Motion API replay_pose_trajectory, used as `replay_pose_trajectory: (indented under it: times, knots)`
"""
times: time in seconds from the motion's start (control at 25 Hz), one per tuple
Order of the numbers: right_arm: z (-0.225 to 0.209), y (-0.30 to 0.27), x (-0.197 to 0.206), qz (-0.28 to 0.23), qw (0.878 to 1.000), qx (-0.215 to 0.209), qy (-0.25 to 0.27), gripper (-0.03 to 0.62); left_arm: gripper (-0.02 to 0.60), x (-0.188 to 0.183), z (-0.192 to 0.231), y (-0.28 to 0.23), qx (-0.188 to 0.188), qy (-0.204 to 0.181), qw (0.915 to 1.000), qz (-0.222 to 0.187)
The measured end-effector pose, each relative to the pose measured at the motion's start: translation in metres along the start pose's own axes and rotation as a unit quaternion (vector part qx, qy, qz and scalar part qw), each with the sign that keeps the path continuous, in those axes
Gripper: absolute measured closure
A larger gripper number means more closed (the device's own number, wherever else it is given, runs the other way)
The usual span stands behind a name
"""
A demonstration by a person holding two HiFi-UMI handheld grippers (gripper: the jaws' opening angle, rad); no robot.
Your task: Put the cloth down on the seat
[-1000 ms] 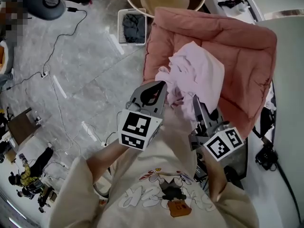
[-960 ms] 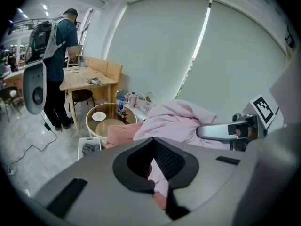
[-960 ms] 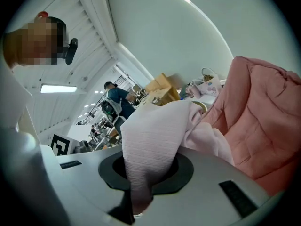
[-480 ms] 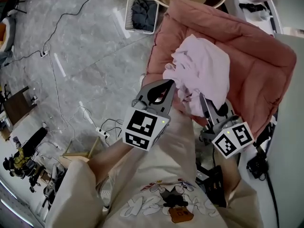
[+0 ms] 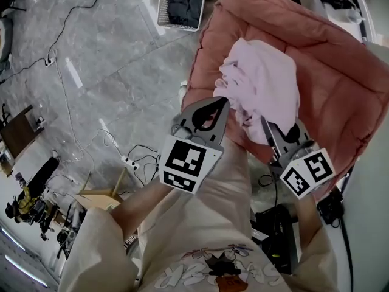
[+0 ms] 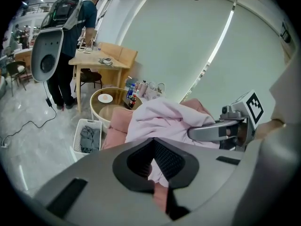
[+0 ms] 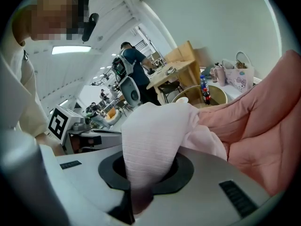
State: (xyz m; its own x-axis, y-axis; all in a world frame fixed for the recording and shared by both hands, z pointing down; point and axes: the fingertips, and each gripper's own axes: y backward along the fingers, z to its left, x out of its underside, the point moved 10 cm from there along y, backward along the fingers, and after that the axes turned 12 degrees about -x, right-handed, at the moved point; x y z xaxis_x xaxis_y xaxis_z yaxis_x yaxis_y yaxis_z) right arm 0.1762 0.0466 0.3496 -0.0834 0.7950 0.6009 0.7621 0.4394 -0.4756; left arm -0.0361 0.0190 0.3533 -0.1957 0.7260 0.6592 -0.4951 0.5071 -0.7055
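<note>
A pale pink cloth (image 5: 264,81) hangs bunched over the salmon padded seat (image 5: 328,59); whether it touches the cushion I cannot tell. My left gripper (image 5: 217,107) is shut on the cloth's near left edge, above the seat's left rim. My right gripper (image 5: 268,128) is shut on its near right part. In the left gripper view the cloth (image 6: 160,119) runs down into the closed jaws (image 6: 153,166), with the right gripper (image 6: 211,132) beside it. In the right gripper view a fold of cloth (image 7: 150,131) rises out of the jaws (image 7: 141,173) before the seat (image 7: 263,121).
A white basket of dark clothes (image 5: 181,3) stands on the grey floor left of the seat. Cables and a power strip (image 5: 129,161) lie below it. A round wooden table (image 6: 106,105) with bottles stands behind the seat. A person (image 6: 70,41) stands at a far table.
Both grippers have moved a little farther toward the seat, still holding the cloth. The head view has swung so the seat fills more of the upper right.
</note>
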Motion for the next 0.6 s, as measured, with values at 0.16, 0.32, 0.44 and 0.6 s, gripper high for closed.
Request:
replay_pose_trajectory:
  times: [0.16, 0.32, 0.44, 0.6]
  knots:
    - [-0.012, -0.015, 0.01, 0.019, 1.0, -0.002, -0.004, 0.516, 0.577, 0.013, 0.004, -0.012, 0.007, 0.005, 1.0, 0.002]
    - [-0.026, -0.03, 0.017, 0.032, 0.999, -0.008, -0.002, 0.516, 0.577, 0.022, 0.01, -0.03, 0.005, 0.003, 1.0, 0.004]
    - [-0.036, -0.041, 0.024, 0.043, 0.999, -0.01, -0.004, 0.516, 0.577, 0.03, 0.016, -0.042, -0.001, 0.004, 1.0, 0.009]
    - [-0.049, -0.055, 0.034, 0.05, 0.999, -0.008, -0.016, 0.516, 0.577, 0.042, 0.027, -0.055, -0.011, 0.008, 0.9998, 0.015]
